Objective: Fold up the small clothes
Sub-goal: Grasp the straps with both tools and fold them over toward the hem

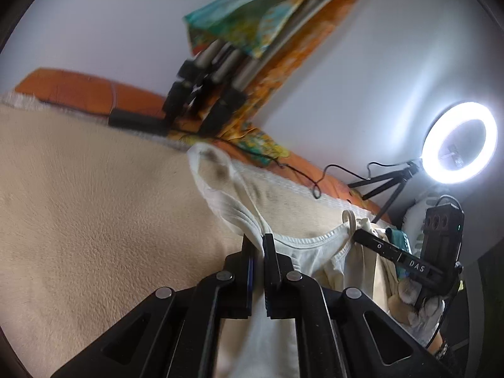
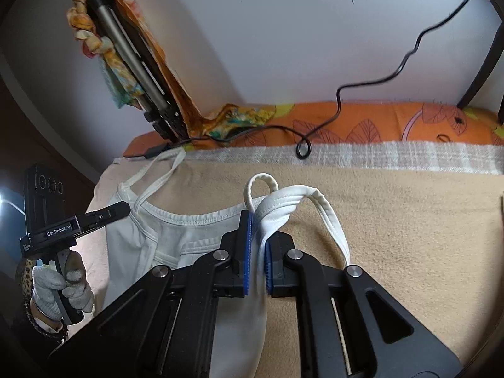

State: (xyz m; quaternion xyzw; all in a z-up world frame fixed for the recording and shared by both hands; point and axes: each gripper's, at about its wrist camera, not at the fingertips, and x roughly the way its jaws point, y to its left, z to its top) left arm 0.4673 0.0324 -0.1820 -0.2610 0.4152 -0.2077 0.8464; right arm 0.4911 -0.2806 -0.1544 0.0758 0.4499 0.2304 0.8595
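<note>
My left gripper (image 1: 259, 242) pinches the white top (image 1: 302, 252) at one shoulder, cloth bunched between the pads; my right gripper (image 2: 257, 230) clamps the other shoulder, its strap (image 2: 327, 217) looping out past the fingertips. The garment hangs slack between the two — neckline stretched across, body trailing under my fingers onto the beige blanket (image 2: 393, 220). Beyond my fingers lies an orange leaf-print pillow (image 2: 378, 119) with a black cable (image 2: 338, 94) over it; further off, a ring light (image 1: 458, 141) glows
</note>
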